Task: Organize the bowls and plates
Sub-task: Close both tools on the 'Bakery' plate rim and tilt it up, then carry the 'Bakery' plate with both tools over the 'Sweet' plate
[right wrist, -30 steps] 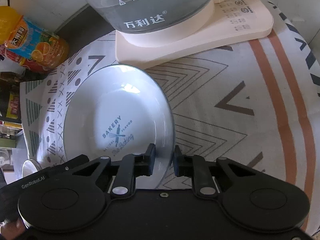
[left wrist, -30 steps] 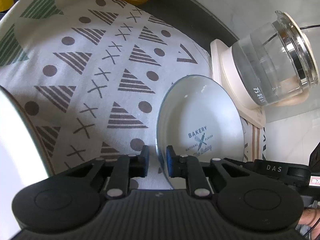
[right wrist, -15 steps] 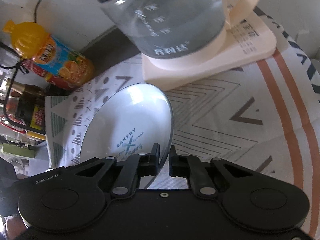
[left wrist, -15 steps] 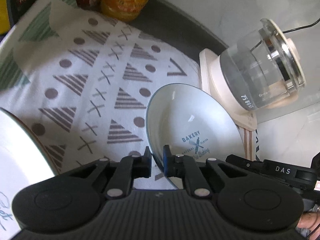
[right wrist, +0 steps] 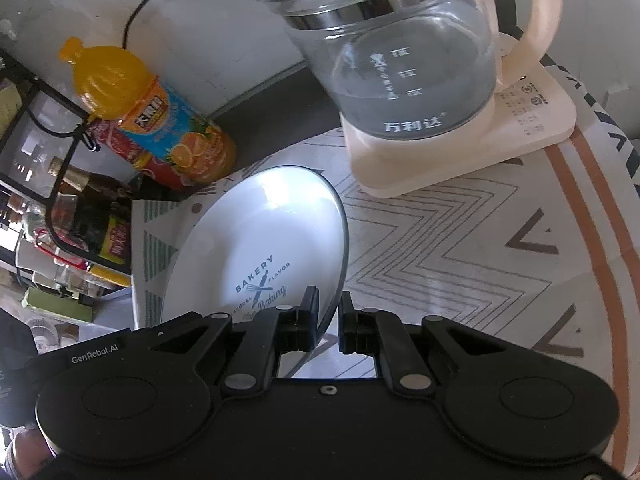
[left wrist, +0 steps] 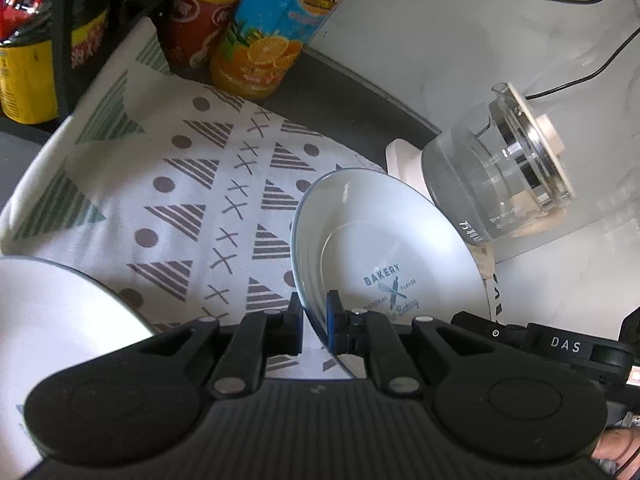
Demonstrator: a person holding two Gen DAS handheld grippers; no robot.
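— What's changed?
— I've lifted the plate (left wrist: 384, 248) higher off the tablecloth (left wrist: 200, 200); my left gripper (left wrist: 314, 316) and right gripper (right wrist: 329, 312) each clamp its rim, opposite sides.
— Anything hidden?
— Its near edge, behind my grippers. The kettle (right wrist: 404, 60) is beyond; a second plate (left wrist: 52, 320) is cut off.

The left wrist view sits low and close behind the left gripper (left wrist: 314, 322), looking forward and down along its fingers at the plate (left wrist: 384, 248), which lies right at the fingertips, with the kettle (left wrist: 496, 184) beyond the plate to the right and the juice bottle (left wrist: 268, 40) beyond it to the left. The right wrist view sits just as close behind the right gripper (right wrist: 329, 318), meeting the same plate (right wrist: 260, 232) from its opposite rim, with the kettle (right wrist: 404, 60) beyond the plate to the upper right and the juice bottle (right wrist: 152, 120) to the upper left. Both views share the plate, kettle, juice bottle and the patterned cloth (left wrist: 180, 200) on the desk.
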